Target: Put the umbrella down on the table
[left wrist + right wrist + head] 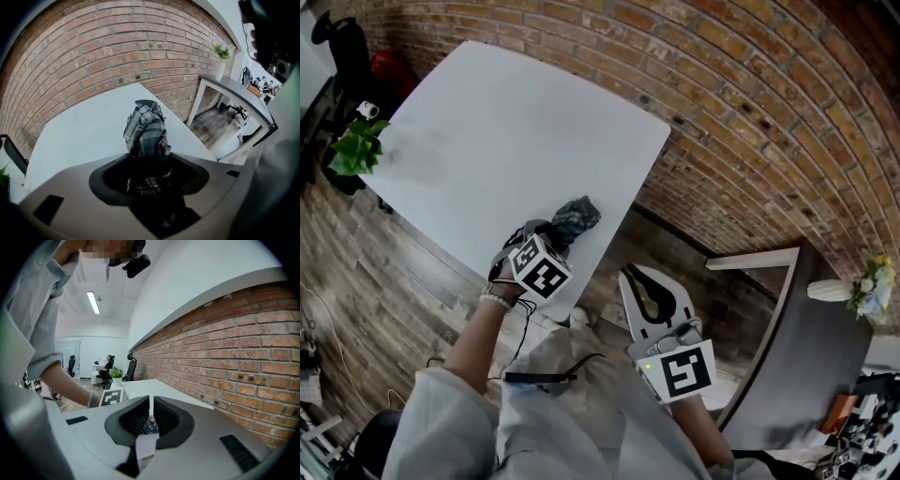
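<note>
The folded plaid umbrella (pixel 575 217) lies on the white table (pixel 506 131) near its front right edge. My left gripper (pixel 548 239) points steeply down at the umbrella's near end. In the left gripper view the umbrella (pixel 146 126) runs away from me over the table (pixel 84 126). Its near end sits between the wide-spread jaws of my left gripper (pixel 149 161), with dark gaps on both sides. My right gripper (pixel 649 286) hangs off the table's right edge. In its own view my right gripper (pixel 151 404) has its jaws together, with nothing held.
A brick wall (pixel 750 103) runs behind the table. A potted plant (pixel 358 148) stands at the table's far left corner, an office chair (pixel 347 47) beyond it. A grey desk (pixel 825 347) with a vase of flowers (pixel 872 286) stands to the right.
</note>
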`<state>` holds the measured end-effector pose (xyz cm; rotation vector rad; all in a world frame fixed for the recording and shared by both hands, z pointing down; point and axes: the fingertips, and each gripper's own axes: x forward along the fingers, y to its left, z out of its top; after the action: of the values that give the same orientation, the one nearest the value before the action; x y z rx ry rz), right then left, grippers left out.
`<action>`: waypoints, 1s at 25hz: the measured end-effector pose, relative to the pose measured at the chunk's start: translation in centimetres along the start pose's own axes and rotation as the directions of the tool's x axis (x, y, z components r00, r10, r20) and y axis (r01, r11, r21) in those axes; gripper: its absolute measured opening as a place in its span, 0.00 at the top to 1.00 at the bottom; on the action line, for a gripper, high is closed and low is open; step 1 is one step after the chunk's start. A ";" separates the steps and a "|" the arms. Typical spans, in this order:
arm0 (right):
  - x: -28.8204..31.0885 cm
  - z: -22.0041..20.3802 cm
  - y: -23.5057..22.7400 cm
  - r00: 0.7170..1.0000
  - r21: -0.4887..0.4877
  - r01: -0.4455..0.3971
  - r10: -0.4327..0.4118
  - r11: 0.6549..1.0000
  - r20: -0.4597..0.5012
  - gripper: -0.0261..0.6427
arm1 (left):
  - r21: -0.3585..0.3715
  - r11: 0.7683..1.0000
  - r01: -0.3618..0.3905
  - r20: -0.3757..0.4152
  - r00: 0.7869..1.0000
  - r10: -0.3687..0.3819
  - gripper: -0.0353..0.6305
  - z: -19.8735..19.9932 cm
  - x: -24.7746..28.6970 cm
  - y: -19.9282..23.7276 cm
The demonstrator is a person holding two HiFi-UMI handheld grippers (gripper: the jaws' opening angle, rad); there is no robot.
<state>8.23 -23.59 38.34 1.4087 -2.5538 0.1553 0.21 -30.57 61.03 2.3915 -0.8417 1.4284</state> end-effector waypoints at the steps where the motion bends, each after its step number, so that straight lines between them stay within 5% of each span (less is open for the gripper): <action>1: 0.0 -0.1 0.0 1.000 0.000 -0.001 0.001 1.000 -0.001 0.88 | -0.005 1.000 0.002 0.007 1.000 -0.002 0.57 0.0 0.0 0.0; 9: 0.1 0.1 0.5 1.000 -0.002 -0.016 0.016 1.000 -0.001 0.88 | -0.039 0.999 0.004 0.095 0.995 -0.001 0.53 1.0 -1.7 0.4; 15: 0.5 1.2 1.4 0.999 -0.025 -0.038 0.039 0.999 0.022 0.88 | -0.072 0.994 -0.087 0.204 0.974 0.101 0.61 2.1 -6.2 2.0; 18: 0.9 2.1 2.0 0.998 -0.036 -0.054 0.056 0.998 0.036 0.88 | -0.136 0.978 -0.158 0.303 0.933 0.193 0.73 3.1 -10.1 3.2; 25: 1.7 4.2 4.4 0.989 -0.068 -0.116 0.122 0.991 0.081 0.88 | -0.263 0.937 -0.231 0.514 0.788 0.338 0.89 5.1 -20.1 4.1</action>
<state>3.05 -23.42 34.70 1.2666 -2.6876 0.0344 -5.64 -29.16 40.78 2.6371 -1.4585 0.6610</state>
